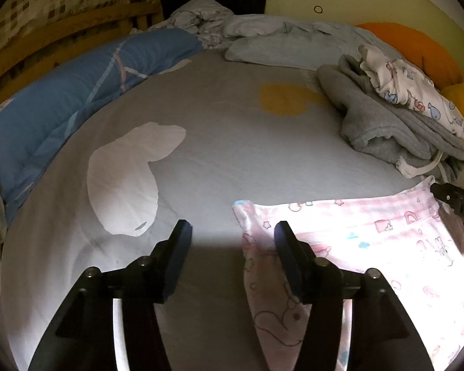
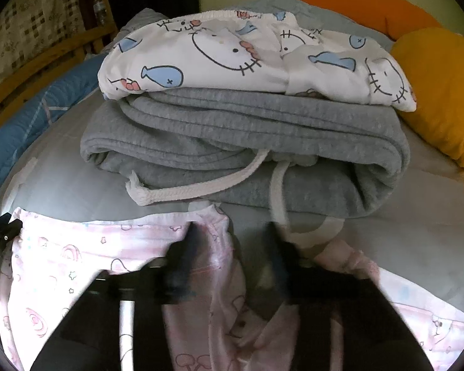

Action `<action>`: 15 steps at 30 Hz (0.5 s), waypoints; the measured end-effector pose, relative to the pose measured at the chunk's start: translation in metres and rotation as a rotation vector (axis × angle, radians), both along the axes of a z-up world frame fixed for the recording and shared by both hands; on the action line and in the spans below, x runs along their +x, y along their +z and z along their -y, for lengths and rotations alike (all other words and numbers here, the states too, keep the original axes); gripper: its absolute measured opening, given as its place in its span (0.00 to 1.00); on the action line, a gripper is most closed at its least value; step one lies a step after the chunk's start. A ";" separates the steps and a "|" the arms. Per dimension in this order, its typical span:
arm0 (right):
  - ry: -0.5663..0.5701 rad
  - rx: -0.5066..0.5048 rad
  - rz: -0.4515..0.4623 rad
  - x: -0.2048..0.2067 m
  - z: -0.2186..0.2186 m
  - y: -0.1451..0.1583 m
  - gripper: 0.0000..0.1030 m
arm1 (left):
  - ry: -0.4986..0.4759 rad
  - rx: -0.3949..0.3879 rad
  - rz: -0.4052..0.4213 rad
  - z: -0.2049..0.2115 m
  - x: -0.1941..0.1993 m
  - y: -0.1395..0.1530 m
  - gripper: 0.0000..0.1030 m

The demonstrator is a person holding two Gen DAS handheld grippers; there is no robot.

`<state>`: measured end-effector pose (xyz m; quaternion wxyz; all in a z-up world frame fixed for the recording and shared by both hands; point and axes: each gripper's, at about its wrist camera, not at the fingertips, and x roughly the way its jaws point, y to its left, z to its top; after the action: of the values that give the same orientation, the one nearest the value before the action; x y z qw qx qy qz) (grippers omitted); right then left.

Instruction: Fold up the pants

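Pink cartoon-print pants (image 1: 371, 238) lie flat on the grey bedsheet (image 1: 232, 142), with their top edge running across both views. My left gripper (image 1: 232, 232) is open just above the sheet. Its right finger (image 1: 286, 238) rests over the pants' left corner and its left finger is over bare sheet. My right gripper (image 2: 236, 238) is blurred and open. The right edge of the pants (image 2: 77, 253) lies loosely between its fingers, which do not press on the cloth. Each gripper's black tip shows at the edge of the other's view: the right gripper (image 1: 454, 201) and the left gripper (image 2: 0, 235).
Just beyond the pants stands a stack of folded grey sweatpants (image 2: 232, 142) with white cat-and-fish print pants (image 2: 247, 52) on top. A blue quilt (image 1: 77, 92) lies along the left. Orange (image 1: 411, 46) and yellow (image 2: 442, 92) pillows and crumpled grey bedding (image 1: 278, 37) lie at the back.
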<state>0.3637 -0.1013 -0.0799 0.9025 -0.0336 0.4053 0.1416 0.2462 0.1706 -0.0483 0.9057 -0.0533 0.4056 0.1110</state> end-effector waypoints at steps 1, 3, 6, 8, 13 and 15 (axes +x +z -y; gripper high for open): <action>-0.005 -0.005 0.016 -0.003 0.000 0.002 0.63 | 0.000 0.002 0.007 0.000 -0.001 0.001 0.54; -0.013 -0.016 0.057 -0.009 0.001 0.008 0.69 | -0.004 0.010 0.035 0.002 -0.005 0.005 0.54; -0.017 -0.011 0.122 -0.019 0.002 0.017 0.83 | -0.005 0.022 0.111 0.005 -0.015 0.015 0.66; -0.015 -0.007 0.158 -0.024 0.003 0.022 0.83 | -0.005 0.022 0.168 0.005 -0.023 0.022 0.82; -0.034 -0.019 0.220 -0.034 0.003 0.030 0.83 | 0.010 0.020 0.267 0.002 -0.040 0.032 0.93; -0.042 -0.025 0.248 -0.038 0.001 0.035 0.83 | 0.008 0.034 0.300 0.005 -0.045 0.035 0.96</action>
<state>0.3258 -0.1026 -0.0453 0.9480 -0.0538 0.2929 0.1124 0.2010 0.1659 -0.0133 0.9565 -0.0557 0.2635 0.1121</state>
